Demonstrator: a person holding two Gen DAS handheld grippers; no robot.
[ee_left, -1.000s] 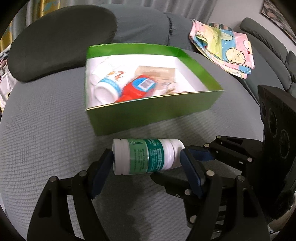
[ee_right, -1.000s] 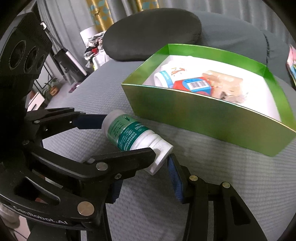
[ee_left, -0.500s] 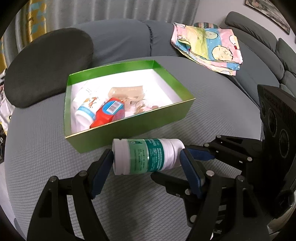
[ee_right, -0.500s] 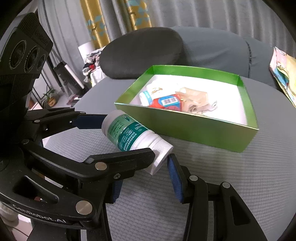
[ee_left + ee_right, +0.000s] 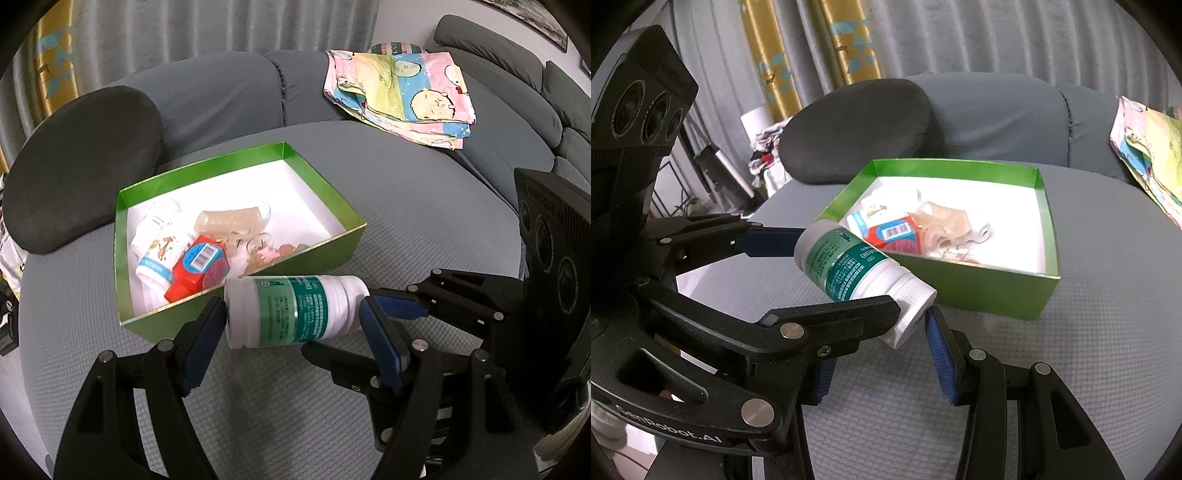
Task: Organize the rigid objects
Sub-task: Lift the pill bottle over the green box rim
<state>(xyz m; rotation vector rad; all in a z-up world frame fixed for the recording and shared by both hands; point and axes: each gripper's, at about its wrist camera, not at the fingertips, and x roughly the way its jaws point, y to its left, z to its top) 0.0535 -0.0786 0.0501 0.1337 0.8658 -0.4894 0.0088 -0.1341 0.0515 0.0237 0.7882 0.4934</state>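
A white bottle [image 5: 295,310] with a green label lies crosswise in the air in front of the green box [image 5: 317,258]. My left gripper [image 5: 291,326] is shut on it end to end, one pad on the base and one on the cap. My right gripper [image 5: 882,343] comes in from the right, and its tips close across the ribbed cap [image 5: 912,314]. Its near pad is hidden behind the left gripper's finger. The box [image 5: 979,291] holds a white and blue bottle [image 5: 155,251], a red container [image 5: 199,266] and a clear plastic piece [image 5: 229,221].
The box sits on a grey textured sofa seat [image 5: 406,206]. A dark cushion [image 5: 81,166] lies behind it to the left. A folded cartoon cloth [image 5: 399,92] rests at the back right. The right part of the box floor [image 5: 1008,221] is bare white.
Both grippers have risen together with the bottle held the same way. The box now looks smaller and lower, and more of its inside shows.
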